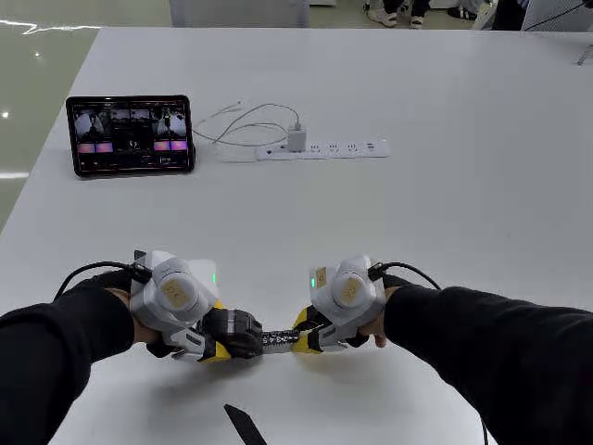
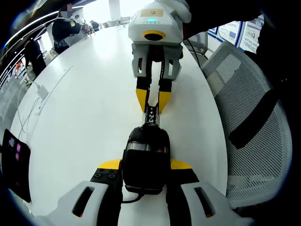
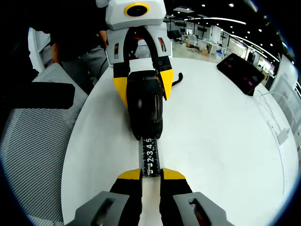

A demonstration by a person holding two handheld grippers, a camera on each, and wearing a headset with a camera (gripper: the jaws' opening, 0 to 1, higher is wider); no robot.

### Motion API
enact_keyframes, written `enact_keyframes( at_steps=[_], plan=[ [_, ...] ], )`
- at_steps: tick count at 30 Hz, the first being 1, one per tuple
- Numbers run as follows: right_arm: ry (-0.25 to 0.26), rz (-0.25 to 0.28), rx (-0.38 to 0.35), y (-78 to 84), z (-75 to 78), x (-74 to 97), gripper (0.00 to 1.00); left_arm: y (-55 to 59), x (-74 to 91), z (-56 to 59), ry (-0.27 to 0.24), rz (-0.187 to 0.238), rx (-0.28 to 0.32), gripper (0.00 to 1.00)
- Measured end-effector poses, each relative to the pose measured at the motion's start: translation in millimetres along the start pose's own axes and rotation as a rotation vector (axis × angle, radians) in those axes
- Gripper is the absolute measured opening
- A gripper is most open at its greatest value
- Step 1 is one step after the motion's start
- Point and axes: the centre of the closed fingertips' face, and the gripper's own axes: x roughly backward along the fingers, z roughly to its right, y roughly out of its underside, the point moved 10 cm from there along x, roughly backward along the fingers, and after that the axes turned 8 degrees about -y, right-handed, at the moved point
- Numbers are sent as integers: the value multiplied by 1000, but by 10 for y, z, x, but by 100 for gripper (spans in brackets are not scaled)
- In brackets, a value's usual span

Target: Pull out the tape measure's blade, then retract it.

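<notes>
Left tool (image 2: pixel 146 165) is clamped on the tape measure (image 2: pixel 146 150); at its 3 o'clock, right tool (image 3: pixel 150 175) pinches the blade (image 3: pixel 149 155) tip, barely drawn out; retraction remains

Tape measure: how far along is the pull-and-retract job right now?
Done: the left gripper is shut on the tape measure, and the right gripper pinches the blade by its tip. In hand: the pull, with just a short length of blade out between them, its markings reading to about 5. Left: probably more extension, then the whole retraction.
</notes>
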Motion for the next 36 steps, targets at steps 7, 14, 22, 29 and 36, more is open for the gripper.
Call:
enact_keyframes(
  at_steps=[7,14,22,29,36],
  plan=[
    [4,-1,-10,43,-6,32,9,0,-3,-4,2,-1,-2,30],
    [6,-7,-14,83,6,59,9,1,-4,-4,0,0,-1,30],
    [8,-15,-21,147,8,106,9,-2,-11,-5,2,2,0,30],
    [13,-16,-29,193,3,141,9,-5,-16,-4,3,3,0,30],
    [19,-18,-40,264,-11,207,9,-4,-21,-4,2,2,-2,30]
  ],
)
